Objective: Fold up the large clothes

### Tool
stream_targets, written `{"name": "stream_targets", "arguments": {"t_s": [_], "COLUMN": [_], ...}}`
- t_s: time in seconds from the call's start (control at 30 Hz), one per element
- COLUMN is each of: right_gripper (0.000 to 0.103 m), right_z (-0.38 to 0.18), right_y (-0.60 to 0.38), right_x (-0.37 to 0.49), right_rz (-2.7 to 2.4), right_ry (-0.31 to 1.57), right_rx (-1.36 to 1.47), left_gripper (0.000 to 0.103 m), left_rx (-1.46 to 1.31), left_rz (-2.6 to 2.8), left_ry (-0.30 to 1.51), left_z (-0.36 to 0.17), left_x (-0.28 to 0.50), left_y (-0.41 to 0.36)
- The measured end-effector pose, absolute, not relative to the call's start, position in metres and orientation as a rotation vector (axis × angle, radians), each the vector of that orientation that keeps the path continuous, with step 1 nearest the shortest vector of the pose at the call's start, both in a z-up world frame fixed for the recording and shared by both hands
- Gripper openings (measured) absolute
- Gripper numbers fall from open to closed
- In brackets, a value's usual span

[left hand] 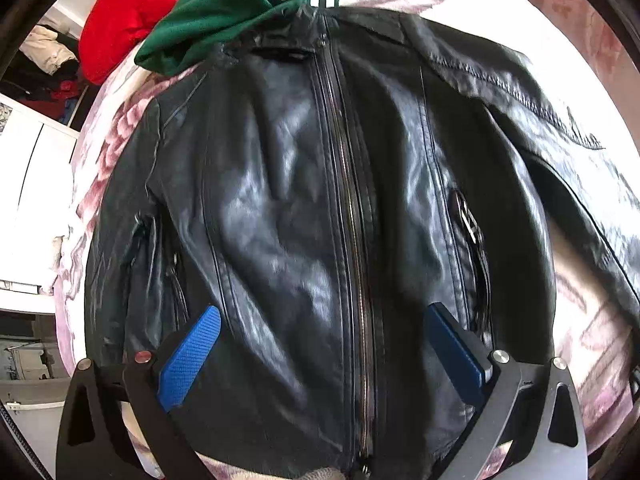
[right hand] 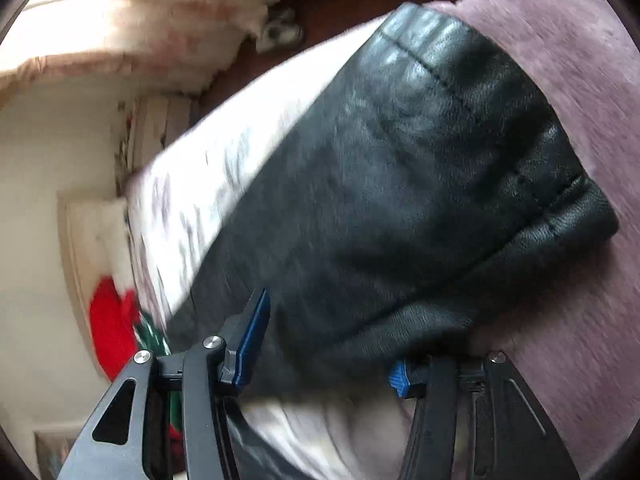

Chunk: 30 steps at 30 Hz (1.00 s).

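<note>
A black leather jacket (left hand: 304,208) lies front up on the bed, zipped shut, its collar far from me. My left gripper (left hand: 324,320) is open above the jacket's lower front, one blue pad on each side of the zip. In the right wrist view one black sleeve (right hand: 420,184) stretches away to its cuff at the upper right. My right gripper (right hand: 328,340) is open with the sleeve between its blue pads (right hand: 252,336); whether the pads touch it I cannot tell.
A green garment with white stripes (left hand: 224,16) and a red garment (left hand: 132,16) lie by the jacket's collar. The bed has a pink-patterned sheet (left hand: 592,320) and a mauve blanket (right hand: 572,80). White cupboards (left hand: 36,184) stand to the left.
</note>
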State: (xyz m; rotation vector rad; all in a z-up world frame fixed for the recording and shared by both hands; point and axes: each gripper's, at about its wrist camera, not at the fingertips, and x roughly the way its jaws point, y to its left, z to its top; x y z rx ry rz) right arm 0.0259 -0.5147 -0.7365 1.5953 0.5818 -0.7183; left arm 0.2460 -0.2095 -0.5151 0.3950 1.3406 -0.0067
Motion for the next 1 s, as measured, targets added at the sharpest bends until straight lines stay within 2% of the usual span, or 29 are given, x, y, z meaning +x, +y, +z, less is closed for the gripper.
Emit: {"name": "stream_targets", "arguments": {"t_s": [0.07,0.1,0.13,0.2,0.4,0.5,0.57,0.6,0.67,0.8,0.87,0.9,0.93,1.0], "right_gripper": [0.051,0.037,0.017,0.008,0.006,0.008,0.032,0.047,0.047,0.049,0.044,0.024,0.009,0.008], "right_z": [-0.738,-0.737,-0.735,-0.725,-0.673,-0.685,-0.719,-0.732,-0.746,-0.749,-0.745,-0.741,-0.734,-0.707], "right_y": [-0.520,-0.525,-0.530,-0.541,-0.554,-0.544,-0.540,-0.541,-0.542,-0.554,-0.564,-0.567,-0.571,-0.576], "right_x": [0.031,0.034,0.037,0.039,0.040,0.038,0.028,0.020,0.003,0.006,0.017,0.022,0.031,0.046], "right_rz": [-0.725,-0.731,-0.744,-0.768,-0.787,-0.822,-0.810,-0.803,-0.794,-0.828,-0.856,-0.865,-0.868,-0.846], "right_ry": [0.533,0.510,0.504,0.488,0.446,0.590,0.671,0.651,0.504,0.377,0.359,0.367,0.389,0.418], "right_rx": [1.605,1.599,1.583,1.530,1.362,1.355,1.470,1.535,1.641,1.664,1.621,1.597,1.563,1.469], "left_gripper": [0.103,0.103,0.103,0.103,0.103,0.103,0.103,0.103,0.103,0.103,0.103,0.103,0.103,0.103], "left_rx": [0.385,0.380,0.367,0.343,0.285,0.274,0.274,0.271,0.271,0.284,0.281,0.281,0.280,0.269], "left_rz": [-0.005,-0.004,-0.002,0.004,0.015,0.017,0.025,0.027,0.034,0.053,0.067,0.076,0.086,0.105], "left_ry": [1.323,1.319,1.315,1.309,1.292,1.302,1.312,1.317,1.319,1.321,1.324,1.325,1.323,1.315], "left_z": [-0.512,-0.511,-0.510,-0.508,-0.504,-0.509,-0.513,-0.513,-0.516,-0.523,-0.526,-0.526,-0.526,-0.522], "left_x": [0.251,0.252,0.255,0.260,0.268,0.272,0.272,0.273,0.273,0.277,0.280,0.281,0.283,0.285], "left_y": [-0.212,-0.213,-0.214,-0.217,-0.225,-0.225,-0.225,-0.225,-0.221,-0.210,-0.205,-0.202,-0.197,-0.186]}}
